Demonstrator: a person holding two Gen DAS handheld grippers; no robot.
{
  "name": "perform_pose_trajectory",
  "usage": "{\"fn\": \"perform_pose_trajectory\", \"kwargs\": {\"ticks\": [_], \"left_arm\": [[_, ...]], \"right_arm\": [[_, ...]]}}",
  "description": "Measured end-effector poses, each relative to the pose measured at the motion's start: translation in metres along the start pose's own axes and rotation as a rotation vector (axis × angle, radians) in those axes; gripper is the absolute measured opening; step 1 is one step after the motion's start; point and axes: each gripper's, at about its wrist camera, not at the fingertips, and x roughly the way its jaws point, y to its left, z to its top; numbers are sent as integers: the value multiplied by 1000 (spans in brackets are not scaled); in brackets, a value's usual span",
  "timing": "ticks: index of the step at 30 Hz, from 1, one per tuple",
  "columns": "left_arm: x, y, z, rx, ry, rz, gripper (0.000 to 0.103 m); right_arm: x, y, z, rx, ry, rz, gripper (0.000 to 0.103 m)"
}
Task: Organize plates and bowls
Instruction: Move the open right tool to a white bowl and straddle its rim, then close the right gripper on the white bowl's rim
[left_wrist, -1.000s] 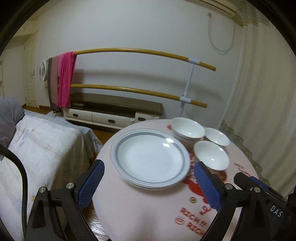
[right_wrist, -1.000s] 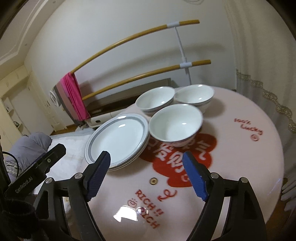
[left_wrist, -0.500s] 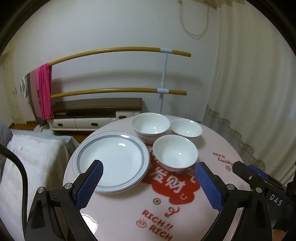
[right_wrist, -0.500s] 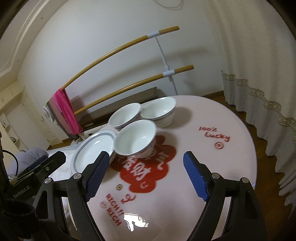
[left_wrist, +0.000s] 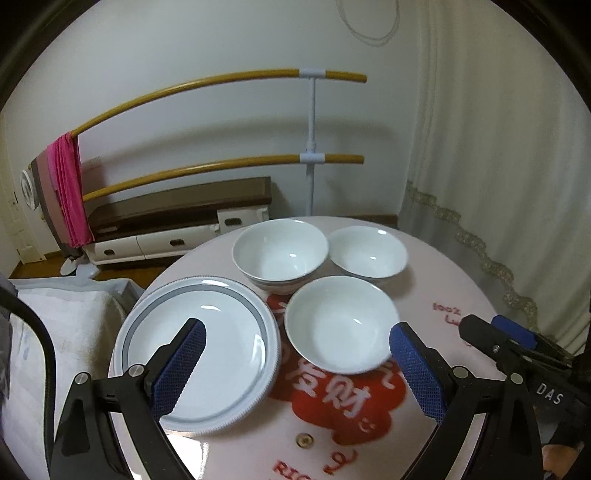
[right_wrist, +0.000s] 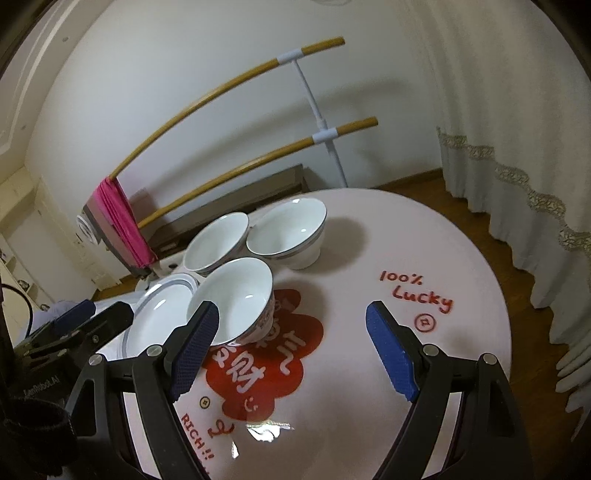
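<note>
Plates (left_wrist: 195, 354) sit in a short stack at the near-left part of the round pink table (left_wrist: 424, 258), white w/ a grey band round the rim. Just right of the stack stands the near bowl (left_wrist: 340, 325), white inside, on the red flower-shaped print at the table's middle. Behind it, toward the far edge, are two more: the far-left bowl (left_wrist: 280, 253), which looks like it's nested on another (grey bands show under it), and the far-right bowl (left_wrist: 367, 253), just beside it. From the right wrist view the near bowl's outside carries a red pattern, too small to read.

Writing on the tabletop: "100% Lucky" (right_wrist: 415, 291) in red at the right side w/ a small circled mark under it, big white Chinese characters inside the red flower, and "RICH!!" (right_wrist: 195, 439) along the near edge.

The left gripper (left_wrist: 295, 373) hangs over the near part of the table, blue pads spread wide, one over the plates and the other by the near bowl's right rim, gripping nothing. The right gripper (right_wrist: 295, 349) is likewise wide apart and empty, its left pad in front of the near bowl, the right pad over bare pink surface. One tool's body reads "DAS" (left_wrist: 548, 388); the other shows a partly hidden "...Robot.AI" (right_wrist: 40, 384).

Behind the table stands a rack of two curved wooden rails (left_wrist: 221, 79) w/ a pink cloth (left_wrist: 68, 192) hung at its left end, and a lace-edged curtain (left_wrist: 498, 147) to the right.
</note>
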Motion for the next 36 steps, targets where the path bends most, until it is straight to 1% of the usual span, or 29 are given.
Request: {"fn": "perform_pose_trajectory", "kwargs": {"ticks": [2, 4, 6, 8, 9, 12, 13, 14, 17, 21, 23, 24, 26, 27, 29, 30, 33, 34, 36], "left_arm": [[14, 5, 8, 9, 28, 6, 98], [29, 10, 14, 20, 71, -13, 96], [43, 12, 19, 20, 90, -26, 94], [58, 15, 24, 30, 121, -33, 85], [63, 15, 26, 34, 135, -34, 83], [80, 20, 32, 33, 172, -57, 79], [85, 20, 34, 32, 184, -60, 71], [88, 21, 37, 33, 192, -62, 66], [95, 22, 44, 38, 206, -75, 65], [103, 19, 51, 55, 212, -90, 64], [108, 17, 50, 63, 221, -103, 64], [111, 17, 50, 65, 230, -109, 62], [120, 19, 52, 59, 252, -117, 46], [122, 20, 53, 58, 259, -119, 43], [127, 21, 53, 60, 268, -123, 25], [128, 21, 55, 63, 269, -130, 21], [129, 21, 57, 69, 255, -116, 11], [129, 23, 57, 64, 252, -119, 7], [130, 25, 56, 60, 253, -131, 6]], "right_arm": [[11, 0, 2, -3, 26, 1, 84], [28, 1, 3, -17, 62, 10, 84], [48, 5, 4, -39, 110, 5, 84], [64, 7, 5, -52, 150, 17, 83], [69, 7, 6, -57, 160, 19, 82], [85, 13, 6, -84, 197, 20, 71], [90, 14, 6, -91, 215, 17, 62], [92, 14, 6, -96, 225, 15, 53], [96, 12, 7, -109, 239, 11, 37], [96, 8, 7, -114, 248, 33, 35], [97, 8, 8, -117, 253, 36, 31], [97, 7, 7, -116, 255, 34, 31], [98, 5, 9, -110, 260, 36, 31], [99, 3, 9, -105, 263, 41, 31], [99, 0, 10, -100, 267, 47, 30], [99, 0, 10, -99, 268, 51, 30], [102, 1, 10, -94, 280, 64, 28], [103, 0, 11, -92, 285, 70, 25], [107, -2, 12, -82, 300, 94, 15]]}}
